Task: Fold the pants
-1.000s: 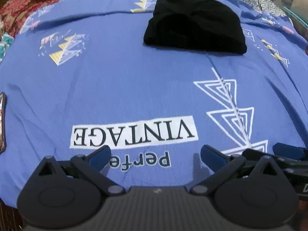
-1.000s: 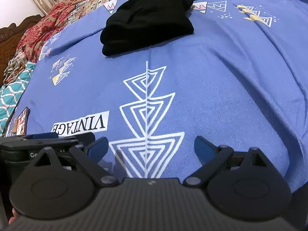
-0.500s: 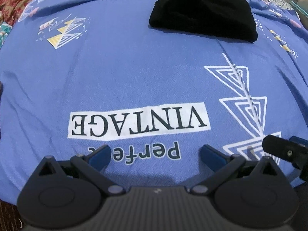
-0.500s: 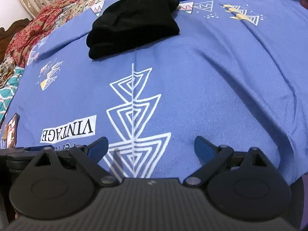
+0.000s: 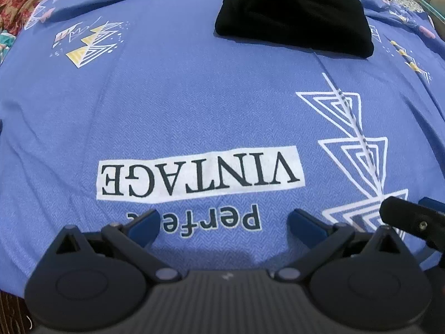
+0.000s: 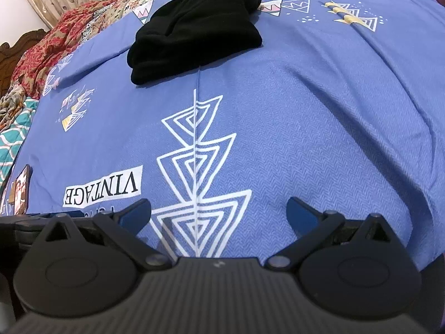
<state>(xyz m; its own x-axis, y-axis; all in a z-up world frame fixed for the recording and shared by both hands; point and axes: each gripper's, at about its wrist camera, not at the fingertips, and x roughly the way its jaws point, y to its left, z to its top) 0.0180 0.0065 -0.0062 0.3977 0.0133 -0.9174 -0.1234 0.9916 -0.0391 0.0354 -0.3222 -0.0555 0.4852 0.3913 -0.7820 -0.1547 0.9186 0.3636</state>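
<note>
**Folded black pants at the far side of the bed**

The folded black fabric pants (image 5: 294, 14) lie in a compact bundle on the blue printed bedsheet (image 5: 194, 105), well apart from both grippers. Nearer, the sheet carries upside-down writing: "VINTAGE" in a white box (image 5: 198, 173), with "perfe…" below it, partly hidden. The left gripper (image 5: 222, 222) stands apart, empty. The right gripper (image 6: 218, 214) is opening, with nothing between its jaws

The blue bedsheet (image 5: 194, 105) bears "VINTAGE" in a white box, upside down, above "perfe…" partly hidden.
</note>
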